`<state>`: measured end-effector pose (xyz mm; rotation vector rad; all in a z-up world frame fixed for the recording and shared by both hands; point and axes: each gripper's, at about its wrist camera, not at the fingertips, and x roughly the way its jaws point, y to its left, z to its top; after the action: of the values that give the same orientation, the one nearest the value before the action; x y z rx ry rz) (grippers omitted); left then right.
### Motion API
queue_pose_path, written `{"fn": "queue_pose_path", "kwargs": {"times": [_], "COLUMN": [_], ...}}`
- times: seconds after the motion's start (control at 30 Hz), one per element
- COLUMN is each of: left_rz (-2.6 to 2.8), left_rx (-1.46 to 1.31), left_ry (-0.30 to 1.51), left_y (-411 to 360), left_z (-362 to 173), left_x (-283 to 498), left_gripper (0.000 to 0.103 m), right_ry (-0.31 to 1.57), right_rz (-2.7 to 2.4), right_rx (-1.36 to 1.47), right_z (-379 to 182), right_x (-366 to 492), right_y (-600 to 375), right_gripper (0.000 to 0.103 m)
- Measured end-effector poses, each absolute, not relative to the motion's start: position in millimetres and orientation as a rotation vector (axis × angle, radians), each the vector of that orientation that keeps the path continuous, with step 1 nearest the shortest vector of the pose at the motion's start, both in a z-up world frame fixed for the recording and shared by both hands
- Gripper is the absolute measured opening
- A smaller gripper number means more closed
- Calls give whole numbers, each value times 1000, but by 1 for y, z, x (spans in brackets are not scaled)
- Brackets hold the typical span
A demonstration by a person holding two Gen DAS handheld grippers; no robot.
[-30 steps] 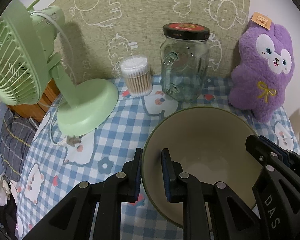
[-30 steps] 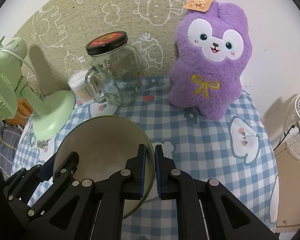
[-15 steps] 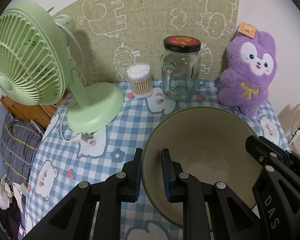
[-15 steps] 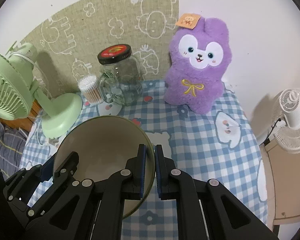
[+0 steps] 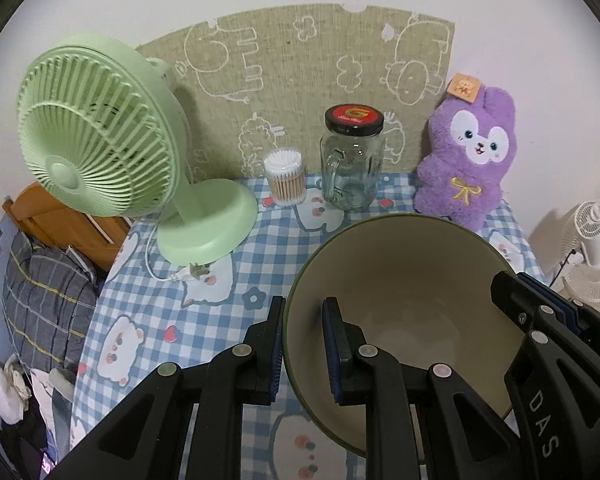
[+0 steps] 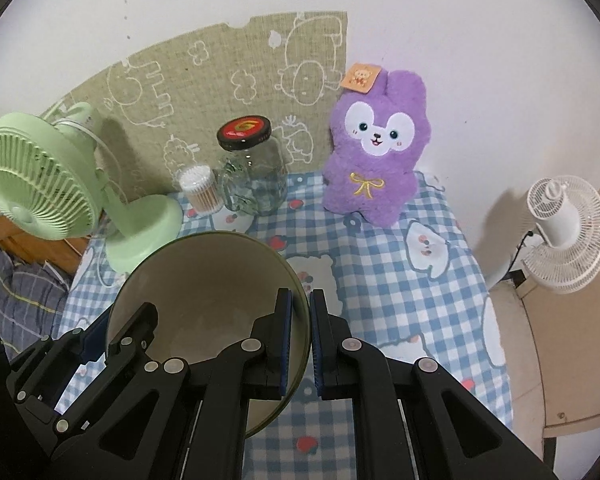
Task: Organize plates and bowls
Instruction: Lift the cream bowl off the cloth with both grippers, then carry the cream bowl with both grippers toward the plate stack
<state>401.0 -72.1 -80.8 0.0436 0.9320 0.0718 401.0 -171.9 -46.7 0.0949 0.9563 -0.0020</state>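
A wide round ceramic bowl, cream inside with a dark olive-green rim [image 5: 400, 280], is held between both tools above the desk. The left gripper [image 5: 303, 350] has its jaws closed narrow on the bowl's left rim, one blue-padded finger [image 5: 277, 354] outside the wall and the other inside. The right gripper [image 6: 300, 346] clamps the opposite rim the same way, one finger inside the bowl and one outside, the wall pinched between them. Each gripper shows at the far edge of the other's view.

Beneath lies the desk, covered in a blue-and-white checked cloth with cartoon bears and strawberries [image 6: 380, 272]. Along its back, against a white wall and an olive woven mat with white line drawings [image 5: 300, 80], stand a pale green plastic desk fan [image 5: 100, 140], a clear tub of cotton swabs [image 5: 285, 178], a lidded glass handled jar with a black and red lid [image 5: 352, 160] and a purple plush rabbit [image 6: 376, 152]. A white standing fan [image 6: 560, 232] is off the desk's right side, and grey checked bedding [image 5: 44, 300] lies to the left.

The bowl's mouth faces up and tips toward the cameras, its rim running across from one gripper to the other
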Motion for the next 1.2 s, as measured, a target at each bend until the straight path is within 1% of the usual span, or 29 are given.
{"fn": "queue_pose_path", "kwargs": {"times": [0.33, 0.67, 0.9, 1.2], "left_rz": [55, 33, 8, -11], "left_rx": [58, 43, 42, 55], "left_ry": [903, 882, 885, 919], "left_y": [-59, -49, -46, -47], "left_z": [-43, -22, -21, -39], "left_x": [360, 318, 286, 251], "left_gripper": [15, 15, 15, 15], "right_ry": [926, 907, 914, 952], "right_rz": [-13, -39, -61, -75], "right_rx": [92, 82, 80, 86], "right_z": [-12, 13, 12, -8], "right_x": [356, 309, 274, 239], "right_y": [-158, -149, -147, -148], "right_gripper": [12, 12, 12, 12]}}
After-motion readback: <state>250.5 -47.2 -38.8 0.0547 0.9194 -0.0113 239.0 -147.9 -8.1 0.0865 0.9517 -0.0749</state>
